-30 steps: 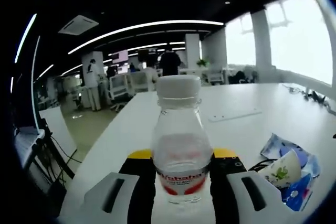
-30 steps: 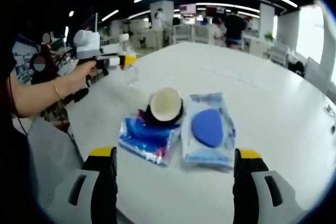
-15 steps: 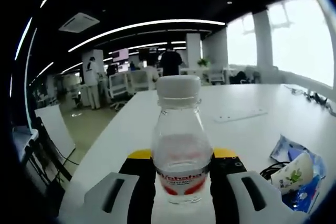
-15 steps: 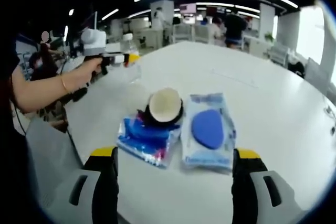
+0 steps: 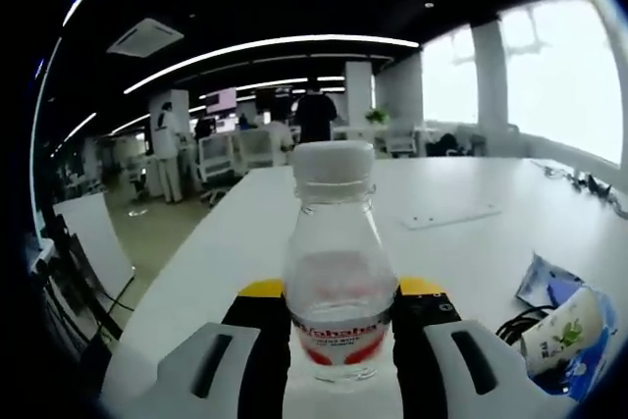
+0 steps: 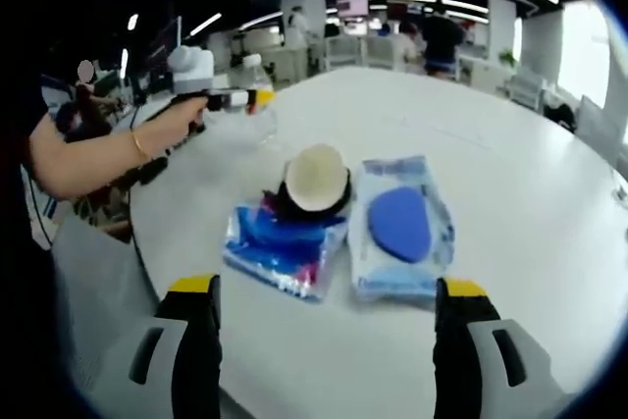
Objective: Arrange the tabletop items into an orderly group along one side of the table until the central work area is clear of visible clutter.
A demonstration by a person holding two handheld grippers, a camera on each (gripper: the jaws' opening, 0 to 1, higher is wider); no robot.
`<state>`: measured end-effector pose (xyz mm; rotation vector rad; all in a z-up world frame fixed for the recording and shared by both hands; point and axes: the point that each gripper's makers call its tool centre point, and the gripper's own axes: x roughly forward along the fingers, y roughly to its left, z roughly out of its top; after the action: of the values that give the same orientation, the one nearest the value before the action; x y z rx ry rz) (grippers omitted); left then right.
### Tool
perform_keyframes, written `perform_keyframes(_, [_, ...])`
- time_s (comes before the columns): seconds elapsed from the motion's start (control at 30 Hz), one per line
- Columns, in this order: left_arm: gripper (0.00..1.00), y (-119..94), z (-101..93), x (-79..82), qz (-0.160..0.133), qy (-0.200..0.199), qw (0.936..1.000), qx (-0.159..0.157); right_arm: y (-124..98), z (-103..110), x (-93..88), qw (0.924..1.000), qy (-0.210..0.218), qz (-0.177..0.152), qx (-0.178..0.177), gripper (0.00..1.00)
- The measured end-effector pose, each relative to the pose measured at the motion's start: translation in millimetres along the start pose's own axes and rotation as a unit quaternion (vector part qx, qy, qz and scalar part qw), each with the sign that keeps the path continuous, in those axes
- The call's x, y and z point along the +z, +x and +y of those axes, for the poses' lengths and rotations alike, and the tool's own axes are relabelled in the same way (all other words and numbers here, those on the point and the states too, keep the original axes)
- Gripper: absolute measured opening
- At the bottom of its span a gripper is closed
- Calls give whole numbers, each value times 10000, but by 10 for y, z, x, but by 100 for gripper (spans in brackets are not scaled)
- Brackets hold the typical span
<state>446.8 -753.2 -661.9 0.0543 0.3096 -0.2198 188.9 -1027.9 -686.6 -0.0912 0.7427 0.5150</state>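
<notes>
In the left gripper view a clear water bottle [image 5: 340,272] with a white cap and a red label is seen clamped upright between the jaws of the left claw [image 5: 340,326]. The bottle's base is hidden by the claw, so whether it rests on the white table [image 5: 471,233] cannot be told. At the right edge a paper cup [image 5: 567,326], lying tilted on blue packets [image 5: 549,287], is cut off by the rim, and a dark cable [image 5: 510,326] beside it is hard to make out.

In the right gripper view the right claw [image 6: 319,336] is held with its jaws wide apart, nothing between them, above the table [image 6: 510,174]. Ahead of it lie a blue foil packet [image 6: 280,247] and, just beside it, a clear pouch [image 6: 400,228] with a blue oval insert. The paper cup [image 6: 316,179] is seen lying across the foil packet's far edge, its mouth toward the camera. Farther left, a hand [image 6: 182,120] holds the left claw [image 6: 257,98] with the bottle [image 6: 260,110], small and blurred, near the table's edge.
</notes>
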Motion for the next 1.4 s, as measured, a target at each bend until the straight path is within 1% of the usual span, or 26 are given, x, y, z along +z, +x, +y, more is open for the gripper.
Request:
perform_keyframes(0.27, [38, 88, 48, 31, -65, -52, 9999, 84, 26, -27, -8, 10000, 39, 17, -32, 88])
perform_keyframes(0.33, [37, 82, 54, 29, -63, -93, 9998, 177, 36, -26, -10, 10000, 53, 21, -29, 88])
perform_keyframes(0.4, [37, 99, 58, 16, -48, -45, 9998, 213, 46, -27, -10, 10000, 60, 16, -29, 88])
perform_keyframes(0.43, [37, 109, 54, 7, -30, -46, 9998, 183, 50, -30, -10, 10000, 70, 16, -28, 88])
perform_keyframes(0.53, [38, 97, 28, 0, -37, -121, 9998, 156, 51, -61, -11, 9999, 133, -9, -77, 87])
perform_keyframes(0.63, [38, 101, 54, -37, 4, -167, 9996, 242, 41, -89, -8, 9997, 197, -45, -116, 87])
perform_keyframes(0.67, [38, 106, 70, -29, -58, -203, 9994, 261, 40, -93, -11, 9997, 200, -42, -127, 87])
perform_keyframes(0.7, [38, 102, 72, -48, -5, -193, 9995, 264, 39, -101, -18, 9997, 195, -33, -141, 87])
perform_keyframes(0.9, [39, 99, 86, -67, -20, -48, 9996, 292, 57, -102, -65, 9995, 266, -7, -159, 87])
perform_keyframes(0.97, [39, 118, 102, -60, -73, -33, 9994, 323, 73, -84, -90, 9996, 254, 56, -129, 86])
perform_keyframes(1.1, [39, 147, 120, -64, -101, -34, 9993, 362, 78, -69, -79, 9997, 223, 53, -103, 86])
perform_keyframes(1.17, [40, 149, 115, -78, -113, 91, 9991, 393, 77, -73, -79, 9997, 227, 51, -104, 86])
perform_keyframes(1.23, [41, 157, 125, -93, -87, 321, 9985, 431, 75, -76, -83, 9997, 225, 56, -103, 86])
perform_keyframes(1.3, [42, 167, 117, -105, -88, 473, 9980, 404, 75, -77, -81, 9997, 218, 53, -98, 86])
perform_keyframes(1.33, [44, 157, 110, -109, -91, 450, 9982, 392, 75, -76, -81, 9997, 220, 57, -94, 86])
perform_keyframes(1.37, [47, 158, 92, -137, -40, 333, 9990, 303, 76, -73, -74, 9997, 213, 46, -89, 86])
perform_keyframes(1.4, [51, 163, 61, -162, -24, 125, 9997, 202, 77, -71, -65, 9997, 208, 34, -85, 86])
